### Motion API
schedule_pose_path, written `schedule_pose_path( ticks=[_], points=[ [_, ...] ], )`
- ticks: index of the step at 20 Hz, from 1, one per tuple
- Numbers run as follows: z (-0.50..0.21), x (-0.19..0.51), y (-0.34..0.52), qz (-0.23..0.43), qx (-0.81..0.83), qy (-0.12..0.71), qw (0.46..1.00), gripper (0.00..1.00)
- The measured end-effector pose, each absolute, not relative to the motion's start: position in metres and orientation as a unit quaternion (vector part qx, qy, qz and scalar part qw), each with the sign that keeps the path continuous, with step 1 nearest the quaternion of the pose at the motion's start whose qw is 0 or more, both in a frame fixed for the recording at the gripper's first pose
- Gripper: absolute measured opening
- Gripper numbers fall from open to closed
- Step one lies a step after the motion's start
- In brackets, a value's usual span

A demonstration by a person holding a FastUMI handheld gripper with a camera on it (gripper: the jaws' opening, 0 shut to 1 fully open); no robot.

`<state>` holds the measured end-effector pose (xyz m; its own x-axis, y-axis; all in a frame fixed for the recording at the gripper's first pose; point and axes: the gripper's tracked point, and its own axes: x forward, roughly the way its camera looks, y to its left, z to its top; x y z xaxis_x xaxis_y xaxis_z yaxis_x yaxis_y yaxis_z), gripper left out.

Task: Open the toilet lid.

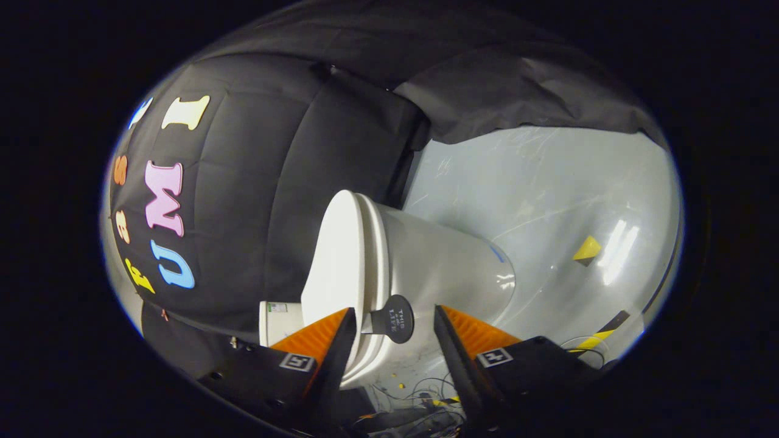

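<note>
The view is rolled sideways, so the white toilet (pixel 444 267) appears lying on its side. Its lid (pixel 331 261) rests flat against the seat and bowl. A round black lifting tab (pixel 394 321) sticks out from the lid's front edge. My gripper (pixel 394 311) is open, and the tab sits in the gap between the two fingertips. One finger (pixel 331 340) lies on the lid side, the other finger (pixel 462 340) on the bowl side. Neither finger visibly presses on the tab.
The white tank (pixel 279 319) shows behind the lid, against the black cloth wall (pixel 274 182). Around the bowl is grey floor (pixel 548 182) with a yellow-black marker (pixel 587 249) and a tape strip (pixel 599 334). Loose cables (pixel 420 389) lie near the toilet's base.
</note>
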<state>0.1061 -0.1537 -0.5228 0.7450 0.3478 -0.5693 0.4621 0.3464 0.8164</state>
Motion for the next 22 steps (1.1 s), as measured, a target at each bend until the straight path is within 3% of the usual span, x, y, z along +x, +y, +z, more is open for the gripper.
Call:
schedule_pose_path(
  ticks=[4, 14, 22],
  points=[
    [-0.531, 0.1, -0.156, -0.047, 0.609, 0.36, 0.706, 0.11],
    [-0.514, 0.11, -0.147, -0.049, 0.543, 0.362, 0.756, 0.06],
    [-0.437, 0.122, -0.126, -0.054, 0.445, 0.363, 0.817, 0.07]
  ],
)
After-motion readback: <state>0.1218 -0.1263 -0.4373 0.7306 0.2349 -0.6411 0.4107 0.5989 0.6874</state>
